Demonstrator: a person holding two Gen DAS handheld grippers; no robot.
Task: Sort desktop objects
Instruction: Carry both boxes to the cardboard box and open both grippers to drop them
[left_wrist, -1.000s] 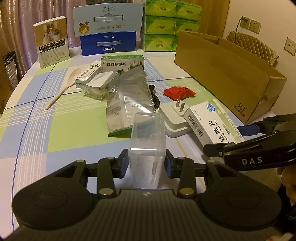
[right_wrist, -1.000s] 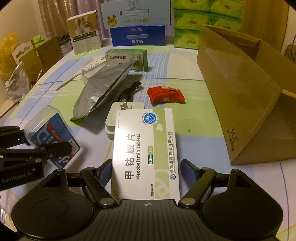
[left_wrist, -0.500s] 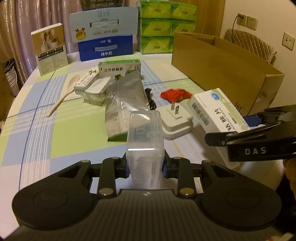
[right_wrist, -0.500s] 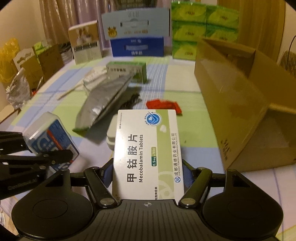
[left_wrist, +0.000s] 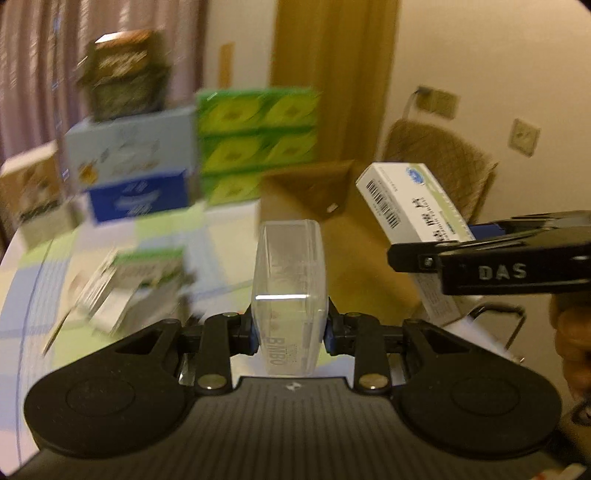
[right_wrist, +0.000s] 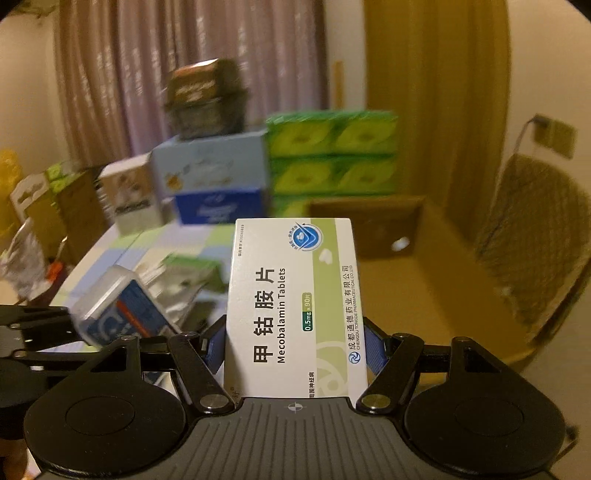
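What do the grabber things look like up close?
Both are black. The left gripper has a ridged grey-black body, two round discs at its sides, silver rivets on jointed arms and blue finger pads. The right gripper looks the same, with blue pads too. Seen side-on from the left camera, it carries the white letters DAS. No cables or sleeves show.

Left hand-held gripper (left_wrist: 290, 330) clamps a clear plastic case (left_wrist: 289, 288) — background blurred.

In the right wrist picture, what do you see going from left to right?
Clear plastic case with the blue label, held in the left gripper → white Mecobalamin tablet box, held in the right gripper → open cardboard box → woven chair back.
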